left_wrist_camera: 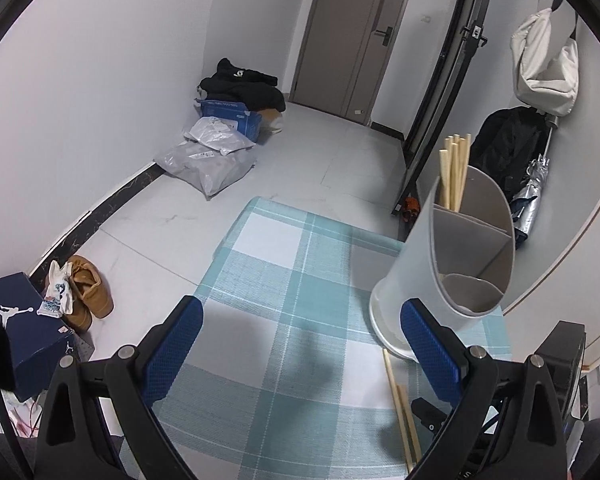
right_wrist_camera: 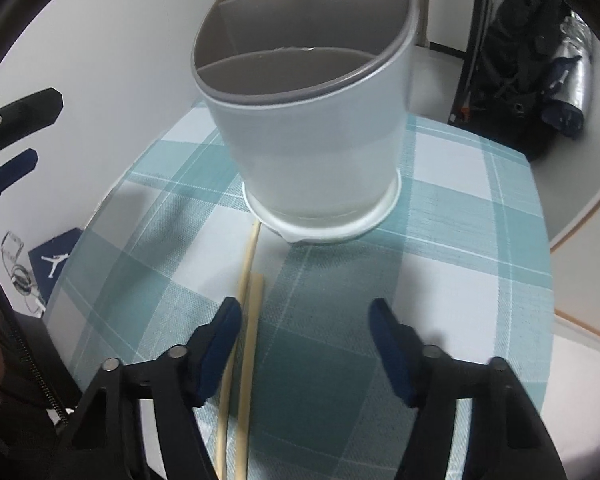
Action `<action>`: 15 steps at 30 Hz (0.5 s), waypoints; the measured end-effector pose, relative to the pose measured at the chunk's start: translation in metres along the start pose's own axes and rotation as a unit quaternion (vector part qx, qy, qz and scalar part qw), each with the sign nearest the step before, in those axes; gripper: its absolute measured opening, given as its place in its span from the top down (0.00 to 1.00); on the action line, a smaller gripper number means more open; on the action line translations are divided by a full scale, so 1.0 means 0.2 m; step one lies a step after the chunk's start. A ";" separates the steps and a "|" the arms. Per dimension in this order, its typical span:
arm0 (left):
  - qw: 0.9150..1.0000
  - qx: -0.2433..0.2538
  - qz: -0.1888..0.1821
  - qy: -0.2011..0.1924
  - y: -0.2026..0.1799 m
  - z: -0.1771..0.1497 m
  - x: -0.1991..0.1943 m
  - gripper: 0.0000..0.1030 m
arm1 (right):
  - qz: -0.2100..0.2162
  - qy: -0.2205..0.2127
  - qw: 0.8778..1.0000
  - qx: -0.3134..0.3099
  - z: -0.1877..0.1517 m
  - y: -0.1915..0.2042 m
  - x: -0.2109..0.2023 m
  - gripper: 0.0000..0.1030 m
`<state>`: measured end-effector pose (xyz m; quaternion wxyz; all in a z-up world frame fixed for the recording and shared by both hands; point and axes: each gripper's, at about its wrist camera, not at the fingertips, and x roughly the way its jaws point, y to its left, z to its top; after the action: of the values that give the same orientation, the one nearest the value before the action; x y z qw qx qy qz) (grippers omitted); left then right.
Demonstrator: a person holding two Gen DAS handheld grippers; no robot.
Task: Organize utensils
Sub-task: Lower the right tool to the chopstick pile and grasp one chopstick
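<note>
Left gripper (left_wrist_camera: pixel 300 350): jaws apart, empty, above the checked tabletop (left_wrist_camera: pixel 284 288). To its right, the utensil holder (left_wrist_camera: pixel 440 264) stands upright near the tabletop's right edge; a bundle of chopsticks (left_wrist_camera: pixel 454 172) stands in its far compartment, the nearer compartments apparently hold nothing, though their floors are partly hidden. Two loose chopsticks (right_wrist_camera: pixel 246 320) lie on the tabletop just near of the holder's base. Right gripper (right_wrist_camera: pixel 305 334): jaws apart, its left finger beside the loose chopsticks, gripping nothing.
</note>
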<state>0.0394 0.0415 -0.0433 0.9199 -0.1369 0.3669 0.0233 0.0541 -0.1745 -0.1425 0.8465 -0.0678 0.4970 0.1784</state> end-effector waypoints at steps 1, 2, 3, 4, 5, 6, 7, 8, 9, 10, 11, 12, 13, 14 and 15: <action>1.000 -0.003 0.001 0.002 0.01 0.00 0.01 0.05 | -0.003 0.000 1.000 -0.003 0.00 0.01 0.01 0.41; 1.000 -0.005 0.001 0.003 0.02 0.01 0.01 0.05 | -0.008 0.002 1.000 -0.009 0.00 0.02 0.02 0.43; 1.000 -0.008 0.002 0.005 0.03 0.01 0.01 0.05 | -0.011 0.003 1.000 -0.013 0.00 0.03 0.02 0.44; 1.000 -0.012 0.002 0.007 0.04 0.01 0.02 0.05 | -0.011 0.006 1.000 -0.017 0.01 0.03 0.04 0.47; 1.000 -0.016 0.002 0.009 0.04 0.01 0.02 0.05 | -0.012 0.010 1.000 -0.022 0.01 0.04 0.05 0.49; 1.000 -0.019 0.002 0.010 0.05 0.01 0.02 0.05 | -0.014 0.012 1.000 -0.026 0.01 0.06 0.06 0.50; 1.000 -0.022 0.002 0.011 0.06 0.01 0.02 0.05 | -0.017 0.014 0.999 -0.031 0.01 0.07 0.06 0.52; 1.000 -0.023 0.002 0.012 0.06 0.02 0.02 0.05 | -0.021 0.017 0.999 -0.039 0.00 0.09 0.08 0.55; 1.000 -0.024 0.003 0.013 0.06 0.02 0.02 0.05 | -0.025 0.017 0.998 -0.046 0.00 0.10 0.08 0.55; 1.000 -0.025 0.004 0.013 0.06 0.01 0.02 0.05 | -0.029 0.015 0.998 -0.050 0.00 0.11 0.09 0.55; 1.000 -0.025 0.004 0.013 0.07 0.01 0.03 0.05 | -0.033 0.012 0.998 -0.056 0.00 0.12 0.09 0.57; 1.000 -0.025 0.006 0.014 0.07 0.01 0.03 0.05 | -0.035 0.011 0.998 -0.059 0.01 0.13 0.09 0.58; 1.000 -0.025 0.007 0.017 0.07 0.01 0.03 0.05 | -0.036 0.011 0.998 -0.060 0.01 0.13 0.09 0.60; 1.000 -0.025 0.007 0.018 0.07 0.01 0.04 0.05 | -0.035 0.011 0.998 -0.059 0.01 0.13 0.09 0.62; 0.999 -0.025 0.009 0.019 0.07 0.01 0.04 0.05 | -0.032 0.011 0.998 -0.057 0.01 0.14 0.10 0.64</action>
<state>0.0445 0.0556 -0.0511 0.9087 -0.1565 0.3852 0.0384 0.0541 -0.1436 -0.1574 0.8411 -0.1335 0.4930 0.1779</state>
